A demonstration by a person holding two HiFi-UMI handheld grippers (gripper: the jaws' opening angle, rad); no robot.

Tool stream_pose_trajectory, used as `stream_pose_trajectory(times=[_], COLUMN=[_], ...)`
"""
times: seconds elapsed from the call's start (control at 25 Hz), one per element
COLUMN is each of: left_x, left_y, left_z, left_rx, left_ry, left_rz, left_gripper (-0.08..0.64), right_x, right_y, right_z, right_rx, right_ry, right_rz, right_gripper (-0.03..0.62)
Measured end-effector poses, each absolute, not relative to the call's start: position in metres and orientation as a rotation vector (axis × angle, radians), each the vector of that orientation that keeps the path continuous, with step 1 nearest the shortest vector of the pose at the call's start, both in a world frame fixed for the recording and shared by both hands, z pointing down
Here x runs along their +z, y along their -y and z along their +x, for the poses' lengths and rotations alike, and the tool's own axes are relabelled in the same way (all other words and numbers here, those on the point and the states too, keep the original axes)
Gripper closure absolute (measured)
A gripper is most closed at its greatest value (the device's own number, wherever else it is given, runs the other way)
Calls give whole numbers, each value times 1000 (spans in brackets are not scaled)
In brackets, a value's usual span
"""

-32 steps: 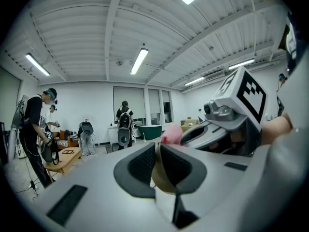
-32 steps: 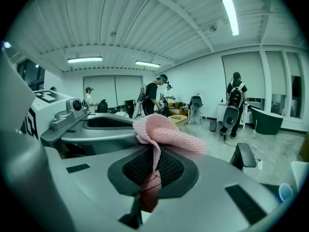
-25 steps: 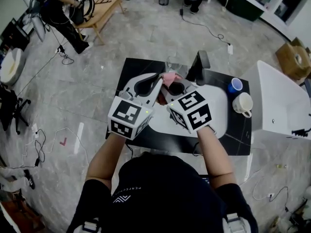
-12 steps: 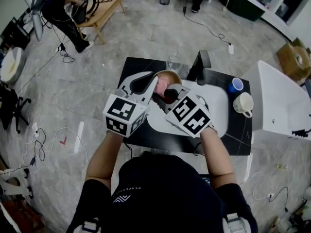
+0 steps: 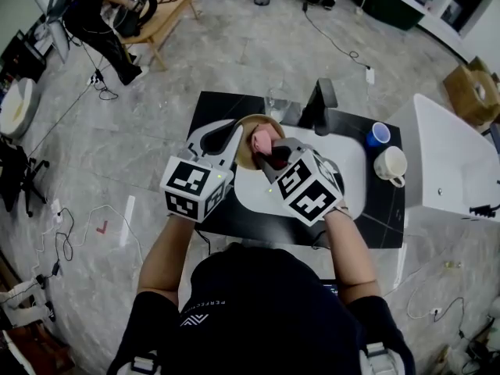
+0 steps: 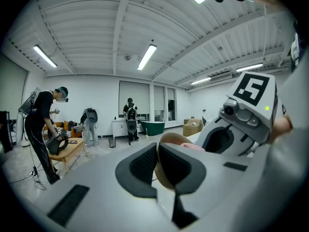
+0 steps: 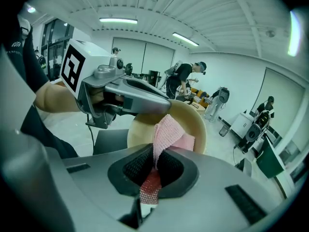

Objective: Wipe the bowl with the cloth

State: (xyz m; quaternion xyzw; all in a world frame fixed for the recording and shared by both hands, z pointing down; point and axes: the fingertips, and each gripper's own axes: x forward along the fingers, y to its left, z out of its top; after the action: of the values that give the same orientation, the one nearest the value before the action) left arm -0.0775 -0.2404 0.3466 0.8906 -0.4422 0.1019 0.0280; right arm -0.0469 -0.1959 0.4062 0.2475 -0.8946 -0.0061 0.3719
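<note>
While cloth sits in bowl: black table, grey floor.

Bowl plain tan. Cloth pink mesh knit, redder low between the pads. Left hand-held gripper and right hand-held gripper light grey with black textured pads; marker cube black-and-white squares. Desk black, mat white. Cup blue, mug white. Floor grey, marbled.

No legible text, small print on dark shirt too blurred
</note>
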Motion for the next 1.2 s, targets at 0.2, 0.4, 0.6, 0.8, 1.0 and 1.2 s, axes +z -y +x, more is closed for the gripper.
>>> stream_pose_trajectory(times=[0.2, 0.4, 0.6, 0.8, 1.0, 1.2], left_x=[351, 354, 360, 366, 368, 366], left_y=[240, 236, 235, 231, 233, 241], left_z=[-76, -78, -81, -80, -78, -82], left_rx=[329, 326, 309, 302, 277, 249], left_ry=[1354, 1350, 1328, 1276, 1240, 1314], left_rz=[2751, 2744, 2719, 2712, 2692, 2652], left_gripper=[538, 538, 538, 538, 540, 541], right_x=[409, 406, 400, 390, 379, 374], right_y=[201, 204, 208, 213, 220, 216], right_z=[-40, -39, -39, -40, -46, -44], right_rx=[-34, -63, -76, -87, -123, -147], right_ry=[2253, 2254, 2278, 2326, 2343, 2355], right_rz=[670, 693, 732, 769, 818, 827], right_gripper=[551, 551, 551, 551, 551, 551])
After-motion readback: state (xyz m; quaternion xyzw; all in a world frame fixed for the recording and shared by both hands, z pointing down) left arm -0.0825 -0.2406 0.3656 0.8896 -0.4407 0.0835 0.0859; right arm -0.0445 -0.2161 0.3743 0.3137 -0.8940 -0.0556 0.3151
